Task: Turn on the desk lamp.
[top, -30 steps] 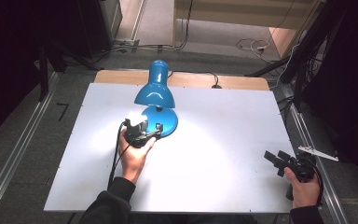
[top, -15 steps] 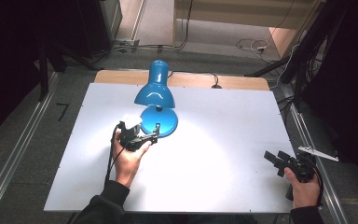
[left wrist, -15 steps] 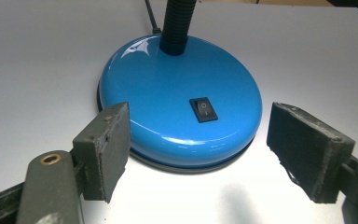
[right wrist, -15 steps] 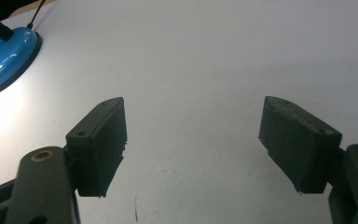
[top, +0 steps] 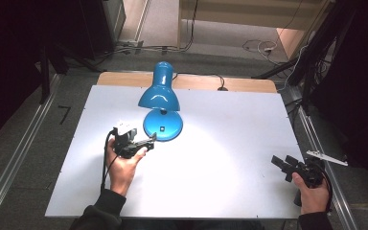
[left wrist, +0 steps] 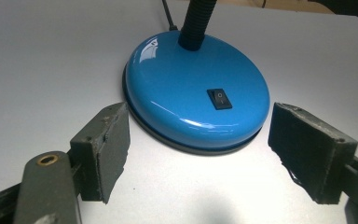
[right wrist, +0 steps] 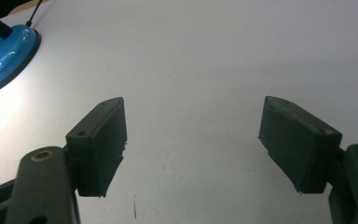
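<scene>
A white surface is lit brightly near its middle, with the light fading toward its edges. A strip of bare wood is seen along its far edge. Grey floor surrounds it, and metal rails are laid along both sides. Cables are strewn across the floor beyond, beside pale wooden furniture. The room's edges are left in deep shadow.

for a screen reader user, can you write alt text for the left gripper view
A glossy blue lamp base with a black rocker switch sits on a white table, just beyond the left gripper, whose two black jaws stand open with nothing between them. A black flexible neck rises from the base.
</scene>
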The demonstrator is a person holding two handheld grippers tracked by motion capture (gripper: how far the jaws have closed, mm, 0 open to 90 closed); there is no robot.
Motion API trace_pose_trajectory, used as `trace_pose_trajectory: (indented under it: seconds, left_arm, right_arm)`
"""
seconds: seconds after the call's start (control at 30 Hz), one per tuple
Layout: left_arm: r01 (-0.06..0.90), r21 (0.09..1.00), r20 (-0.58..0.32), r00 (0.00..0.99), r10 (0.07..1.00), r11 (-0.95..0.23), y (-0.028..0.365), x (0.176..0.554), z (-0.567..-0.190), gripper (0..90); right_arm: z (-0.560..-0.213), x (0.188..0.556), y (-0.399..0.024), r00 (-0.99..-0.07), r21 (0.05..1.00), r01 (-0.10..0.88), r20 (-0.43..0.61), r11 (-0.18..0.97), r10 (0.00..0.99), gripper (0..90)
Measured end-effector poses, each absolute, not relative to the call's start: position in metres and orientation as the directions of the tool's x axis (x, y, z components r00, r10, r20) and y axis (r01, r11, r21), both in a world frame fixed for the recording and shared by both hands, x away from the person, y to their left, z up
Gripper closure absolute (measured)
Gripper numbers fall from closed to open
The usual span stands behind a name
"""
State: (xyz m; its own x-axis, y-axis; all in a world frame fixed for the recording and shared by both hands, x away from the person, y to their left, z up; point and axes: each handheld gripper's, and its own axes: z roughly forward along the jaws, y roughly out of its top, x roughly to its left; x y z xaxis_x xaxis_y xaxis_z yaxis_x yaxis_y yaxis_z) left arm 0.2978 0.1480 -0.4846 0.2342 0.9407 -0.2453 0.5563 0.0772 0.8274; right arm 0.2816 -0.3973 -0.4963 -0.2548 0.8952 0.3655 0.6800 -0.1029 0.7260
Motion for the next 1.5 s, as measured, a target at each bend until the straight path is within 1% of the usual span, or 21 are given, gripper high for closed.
trace_pose_trajectory:
  seconds: [0.1,0.53,0.9,1.5]
  left_arm:
    - [0.564,0.819,-0.274,0.222,0.936,0.106,0.154,0.295,-0.485,21.1]
    - [0.566,0.820,-0.253,0.214,0.943,0.092,0.165,0.287,-0.486,21.1]
    - [0.569,0.815,-0.255,0.192,0.948,0.104,0.177,0.277,-0.489,20.5]
    - [0.581,0.809,-0.246,0.201,0.948,0.087,0.187,0.259,-0.488,19.0]
  right_arm:
    - [-0.496,0.282,-0.397,-0.252,0.729,0.677,0.355,-0.098,0.900,21.5]
    - [-0.497,0.281,-0.398,-0.249,0.729,0.677,0.352,-0.098,0.902,21.5]
    - [-0.497,0.281,-0.398,-0.251,0.728,0.679,0.352,-0.096,0.902,21.4]
    - [-0.496,0.280,-0.397,-0.249,0.729,0.678,0.348,-0.093,0.904,21.4]
